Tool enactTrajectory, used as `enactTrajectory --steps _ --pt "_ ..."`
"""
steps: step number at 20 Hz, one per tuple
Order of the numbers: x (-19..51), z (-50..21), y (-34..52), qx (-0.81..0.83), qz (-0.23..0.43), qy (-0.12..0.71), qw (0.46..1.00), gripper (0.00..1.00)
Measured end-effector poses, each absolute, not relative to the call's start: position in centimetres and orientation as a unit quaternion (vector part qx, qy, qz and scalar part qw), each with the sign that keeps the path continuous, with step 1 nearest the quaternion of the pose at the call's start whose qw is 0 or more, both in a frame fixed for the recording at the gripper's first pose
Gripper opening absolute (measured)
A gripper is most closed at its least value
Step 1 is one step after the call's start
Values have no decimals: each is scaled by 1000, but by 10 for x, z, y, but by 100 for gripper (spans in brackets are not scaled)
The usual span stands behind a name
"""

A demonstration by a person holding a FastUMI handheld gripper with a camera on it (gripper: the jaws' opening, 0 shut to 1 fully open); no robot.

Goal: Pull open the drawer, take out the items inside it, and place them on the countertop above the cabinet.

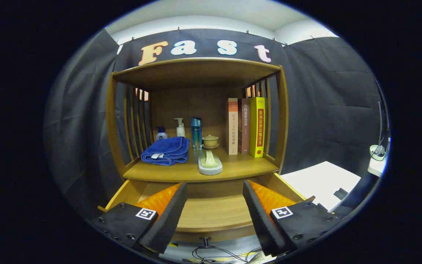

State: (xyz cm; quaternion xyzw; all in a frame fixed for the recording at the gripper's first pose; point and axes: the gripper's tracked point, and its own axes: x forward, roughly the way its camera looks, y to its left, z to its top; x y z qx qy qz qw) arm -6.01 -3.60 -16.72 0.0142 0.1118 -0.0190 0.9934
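Standing before the wooden cabinet [196, 121], I see the gripper [214, 211] held over the pulled-out drawer [211, 211], its two black fingers [165, 216] spread wide apart with nothing between them but the drawer's bare wooden floor. The drawer sits open just below the countertop [240, 167], its knob [206, 241] showing at the front edge between the fingers.

On the countertop, beyond the fingers, things run like this from the left: a small dark-capped jar [162, 134] at the back, then a white pump bottle [180, 127], with a folded blue towel [166, 151] lying in front of both. Next comes a tall blue bottle [196, 132], and beside it a small lidded tea bowl [210, 141] on its saucer. In front of those, near the countertop's front edge, rests a pale green sponge-like block [210, 163]. To the right stand three upright books [247, 126], the rightmost one yellow, against the slatted side. Off to the right of the cabinet lies a white table [321, 183].
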Motion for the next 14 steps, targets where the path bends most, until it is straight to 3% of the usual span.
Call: enactTrajectory --steps 14 --pt "-119 -271 7 10 -1 125 992 99"
